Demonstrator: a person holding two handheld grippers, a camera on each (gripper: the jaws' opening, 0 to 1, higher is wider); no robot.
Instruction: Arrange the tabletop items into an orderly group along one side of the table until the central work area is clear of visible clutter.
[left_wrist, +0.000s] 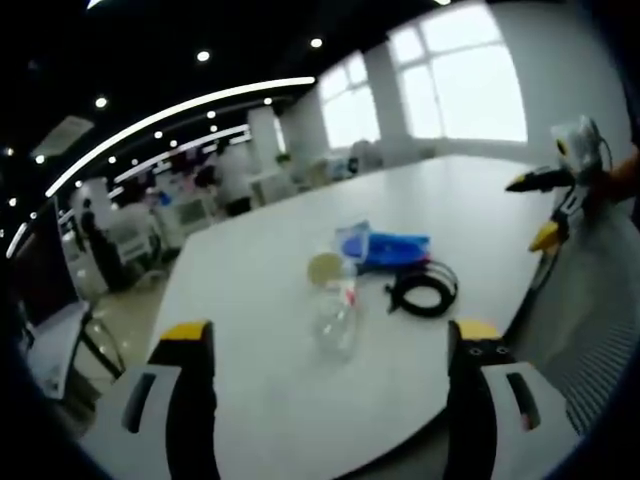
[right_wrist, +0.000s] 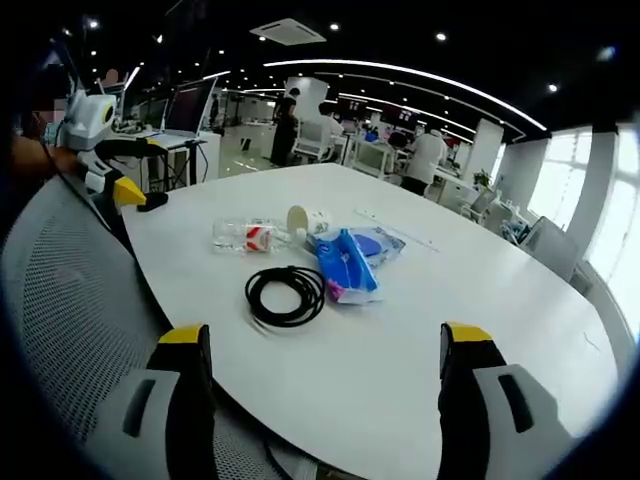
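Note:
On the white table (right_wrist: 480, 290) lie a coiled black cable (right_wrist: 285, 294), a clear plastic bottle with a red label (right_wrist: 250, 236), a paper cup on its side (right_wrist: 308, 220) and a blue packet (right_wrist: 350, 262). The left gripper view has the same cable (left_wrist: 422, 289), bottle (left_wrist: 337, 318), cup (left_wrist: 325, 268) and blue packet (left_wrist: 385, 248). My left gripper (left_wrist: 330, 345) is open, short of the bottle, with nothing between its jaws. My right gripper (right_wrist: 322, 345) is open near the table's edge, short of the cable. Each gripper also appears in the other's view: the right (left_wrist: 548, 205), the left (right_wrist: 130, 170).
A grey mesh chair back (right_wrist: 70, 330) stands at the table's edge beside my right gripper, also seen as the chair (left_wrist: 590, 320). Desks, monitors and people fill the office behind the table. Bright windows (left_wrist: 460, 90) line one wall.

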